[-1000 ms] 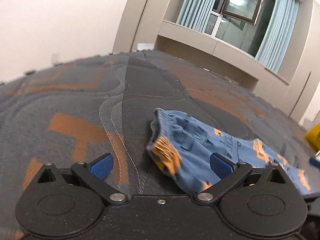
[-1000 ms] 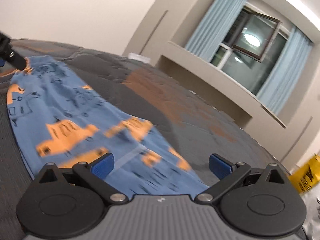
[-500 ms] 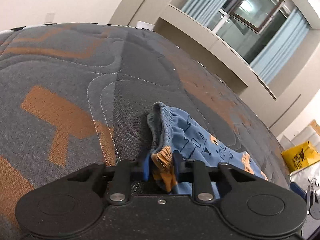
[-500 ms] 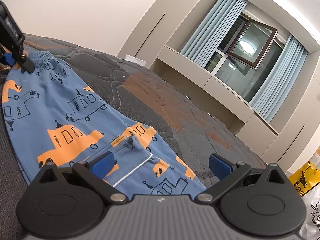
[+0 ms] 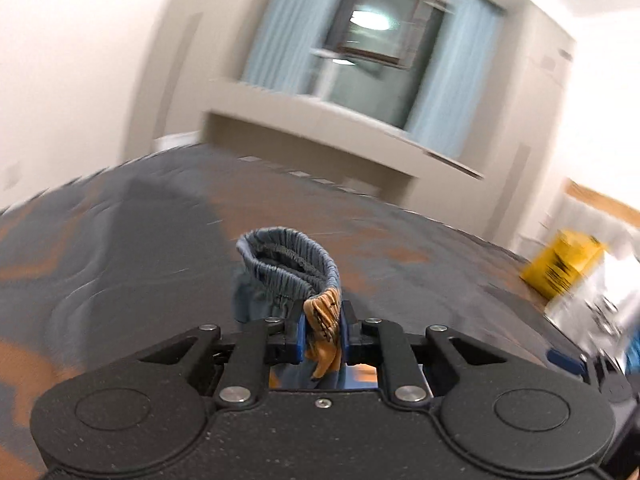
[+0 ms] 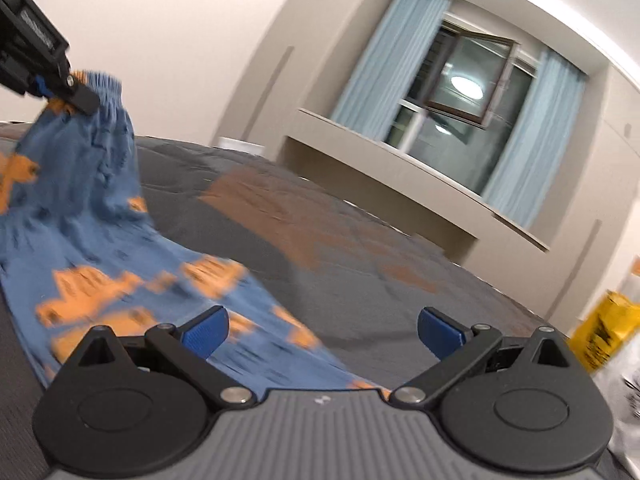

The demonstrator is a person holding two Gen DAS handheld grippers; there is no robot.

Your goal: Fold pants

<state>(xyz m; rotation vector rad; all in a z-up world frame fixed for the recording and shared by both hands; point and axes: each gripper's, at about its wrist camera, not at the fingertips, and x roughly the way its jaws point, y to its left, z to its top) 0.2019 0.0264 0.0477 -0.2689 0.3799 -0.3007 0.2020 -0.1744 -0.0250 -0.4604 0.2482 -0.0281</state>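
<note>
Where jaws pinch, blue pants with orange prints, waistband bunched.

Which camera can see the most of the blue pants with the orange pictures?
The right wrist view: the pants stretch from the lifted waistband down across the bed. The left wrist view shows only the bunched waistband pinched in the left gripper.

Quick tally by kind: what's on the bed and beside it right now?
Pants: 1
Grippers: 2, left gripper shut on the waistband, right gripper open
Yellow bag: 1
Total: 4
</note>
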